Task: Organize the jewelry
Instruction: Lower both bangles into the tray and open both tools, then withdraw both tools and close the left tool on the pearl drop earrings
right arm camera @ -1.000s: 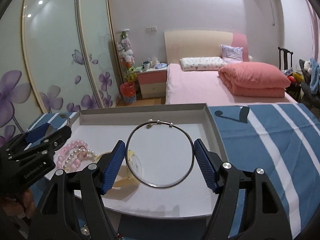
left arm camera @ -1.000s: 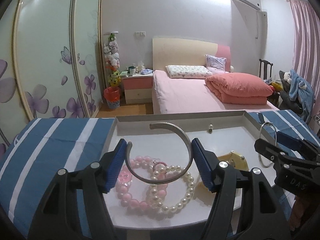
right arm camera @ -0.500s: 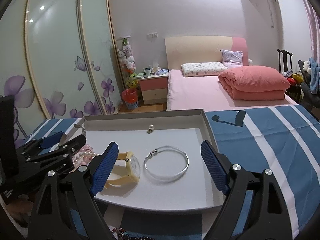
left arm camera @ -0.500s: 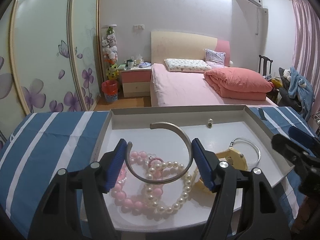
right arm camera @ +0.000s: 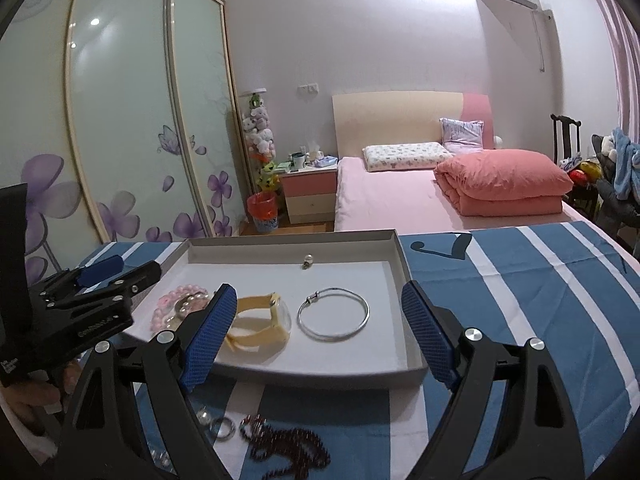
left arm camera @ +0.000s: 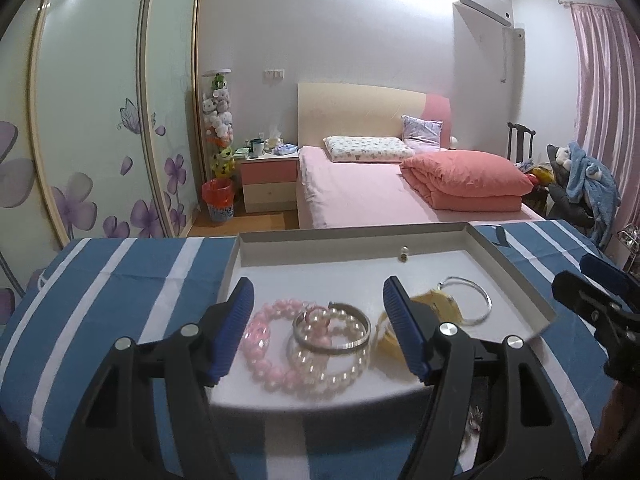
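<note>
A grey tray (left arm camera: 516, 272) with a white floor sits on the blue striped cloth. In it lie a pink bead bracelet (left arm camera: 260, 340), a pearl bracelet (left arm camera: 340, 372), an open silver cuff (left arm camera: 332, 330) resting on the pearls, a yellow watch (right arm camera: 260, 320), a thin silver bangle (right arm camera: 334, 320) and a small earring (right arm camera: 307, 261). My left gripper (left arm camera: 318, 328) is open and empty over the tray's near edge. My right gripper (right arm camera: 316, 334) is open and empty, held back from the tray. A dark red bead necklace (right arm camera: 288, 446) and rings (right arm camera: 222, 426) lie on the cloth before the tray.
The blue and white striped cloth (right arm camera: 520, 280) covers the table. Beyond it are a pink bed (left arm camera: 360, 196) with a folded quilt, a nightstand (left arm camera: 268, 184) and a wardrobe with flower doors on the left.
My left gripper opened and dropped the silver cuff onto the pearl bracelet. My right gripper let go of the thin bangle into the tray and drew back.
</note>
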